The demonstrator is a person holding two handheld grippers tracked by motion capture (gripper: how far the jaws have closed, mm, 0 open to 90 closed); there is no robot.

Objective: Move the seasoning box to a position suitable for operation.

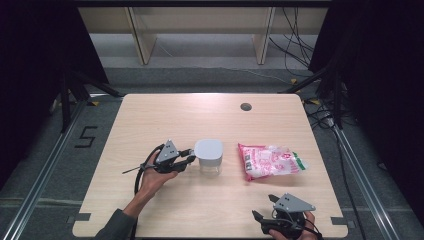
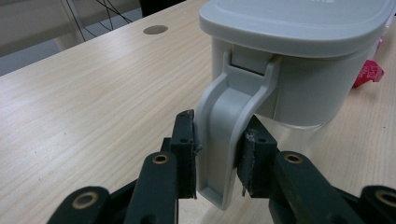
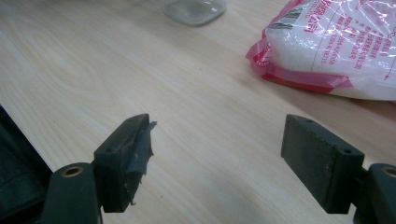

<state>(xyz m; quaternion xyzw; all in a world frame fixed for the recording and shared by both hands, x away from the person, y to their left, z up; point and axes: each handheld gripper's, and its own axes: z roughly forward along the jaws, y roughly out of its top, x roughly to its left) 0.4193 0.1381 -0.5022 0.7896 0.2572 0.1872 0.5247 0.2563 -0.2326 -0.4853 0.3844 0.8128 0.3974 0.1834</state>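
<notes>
A clear container with a grey lid [image 1: 208, 155] stands at the middle of the table. Its grey side latch [image 2: 225, 140] hangs down between the jaws of my left gripper [image 1: 189, 156] [image 2: 217, 161], which is shut on it from the container's left side. A red and white bag of white grains [image 1: 270, 161] [image 3: 336, 46] lies flat to the right of the container. My right gripper [image 1: 264, 206] [image 3: 217, 156] hovers open near the table's front right edge, with nothing between its jaws; the bag lies beyond it, and the container's clear base [image 3: 194, 10] is farther off.
The light wooden table [image 1: 165, 120] has a round cable hole [image 1: 245, 106] at its back right. Black curtains stand on both sides, and cables lie on the floor behind the table.
</notes>
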